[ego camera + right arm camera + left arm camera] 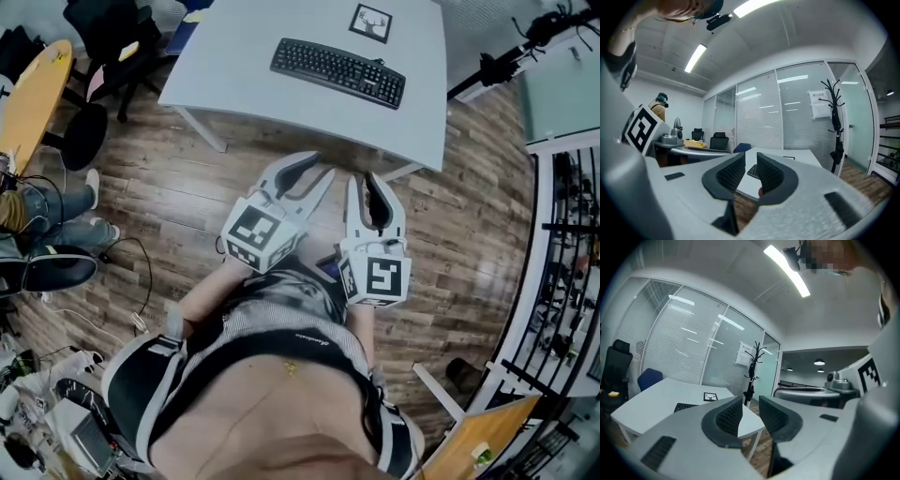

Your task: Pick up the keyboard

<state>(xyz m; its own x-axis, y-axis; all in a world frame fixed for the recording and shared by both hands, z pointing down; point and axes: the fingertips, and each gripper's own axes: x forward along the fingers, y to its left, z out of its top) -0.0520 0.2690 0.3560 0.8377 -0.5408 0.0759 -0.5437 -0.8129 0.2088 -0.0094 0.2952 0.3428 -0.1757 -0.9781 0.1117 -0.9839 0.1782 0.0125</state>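
on the table (pixel 239 80), keyboard (pixel 337 72) — left gripper (pixel 316 166), right gripper (pixel 364 182), jaws narrowly apart

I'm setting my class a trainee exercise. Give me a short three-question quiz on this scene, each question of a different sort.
1. True or false: the keyboard lies on the white table.
2. What is between the fingers of the left gripper? A) the keyboard B) nothing C) a cable
3. What small flat thing lies on the table just beyond the keyboard, as the head view shows it?

Key: 1 true; 2 B; 3 the black-and-white card.
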